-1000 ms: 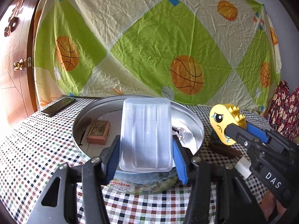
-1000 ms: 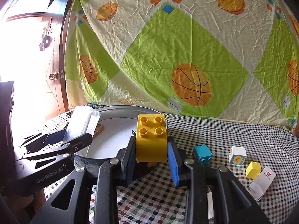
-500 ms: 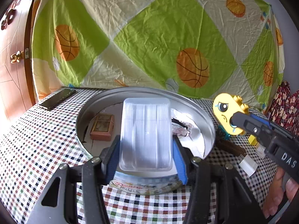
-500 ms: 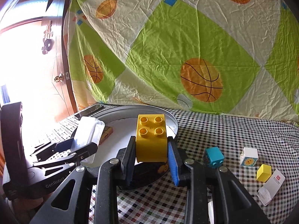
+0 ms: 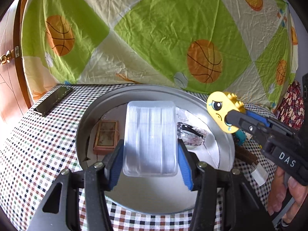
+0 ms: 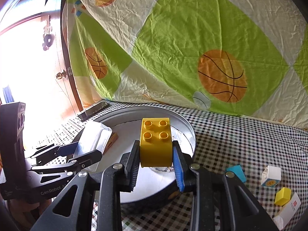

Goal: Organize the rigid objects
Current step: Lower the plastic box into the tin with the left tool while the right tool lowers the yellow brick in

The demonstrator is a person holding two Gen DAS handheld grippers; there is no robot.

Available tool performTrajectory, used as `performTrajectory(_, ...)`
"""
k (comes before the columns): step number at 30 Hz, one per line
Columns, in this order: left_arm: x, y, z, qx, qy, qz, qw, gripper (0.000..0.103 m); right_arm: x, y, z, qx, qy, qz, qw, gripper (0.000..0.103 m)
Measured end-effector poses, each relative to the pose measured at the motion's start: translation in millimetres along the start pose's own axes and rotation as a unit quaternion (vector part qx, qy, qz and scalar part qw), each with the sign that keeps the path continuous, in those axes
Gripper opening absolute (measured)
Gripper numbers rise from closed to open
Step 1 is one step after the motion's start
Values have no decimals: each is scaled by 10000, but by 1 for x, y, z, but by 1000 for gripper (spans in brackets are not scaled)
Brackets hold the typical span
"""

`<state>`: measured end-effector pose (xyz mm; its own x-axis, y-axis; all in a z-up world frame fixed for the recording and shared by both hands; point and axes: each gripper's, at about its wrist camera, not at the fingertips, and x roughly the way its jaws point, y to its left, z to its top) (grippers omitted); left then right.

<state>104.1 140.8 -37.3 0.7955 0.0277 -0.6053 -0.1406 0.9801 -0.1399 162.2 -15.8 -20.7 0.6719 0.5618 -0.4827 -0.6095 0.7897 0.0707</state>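
Reading "DAS" on R gripper [image 5: 229, 118], clamped on yellow brick [image 6: 155, 144]; "GenRobot" on L gripper [image 5: 150, 154], gripping clear plastic tray [image 5: 151, 136].

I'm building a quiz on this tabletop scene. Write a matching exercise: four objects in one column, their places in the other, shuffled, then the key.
Objects
1. clear ribbed plastic box
2. yellow studded toy brick
3. black flat phone
4. small brown wooden box

Places
A. on the checked cloth, beside the tin
B. in the right hand-held gripper
C. lying inside the round metal tin
D. in the left hand-held gripper

Pairs: 1-D, 2-B, 3-A, 4-C
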Motion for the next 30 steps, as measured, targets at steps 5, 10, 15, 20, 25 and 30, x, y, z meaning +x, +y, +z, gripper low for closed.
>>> performTrajectory(5, 12, 7, 9, 15, 213, 53, 9998, 52, 18, -3, 11, -27, 106, -49, 9999, 34)
performTrajectory(10, 24, 12, 16, 8, 412, 37, 9991, 52, 38, -9, 17, -21, 267, -72, 9996, 34)
performTrajectory(15, 35, 12, 20, 20, 586, 46, 9983, 52, 56, -12, 17, -31, 478, -66, 9988, 34)
performTrajectory(20, 41, 11, 25, 63, 640, 71, 9979, 52, 68, -14, 13, -32, 644, -55, 9979, 34)
performTrajectory(25, 47, 12, 27, 127, 679, 156, 9975, 52, 76, -15, 10, -31, 772, -66, 9970, 34)
performTrajectory(30, 48, 13, 26, 179, 639, 339, 9972, 52, 81, -14, 10, 25, 769, 101, 9970, 35)
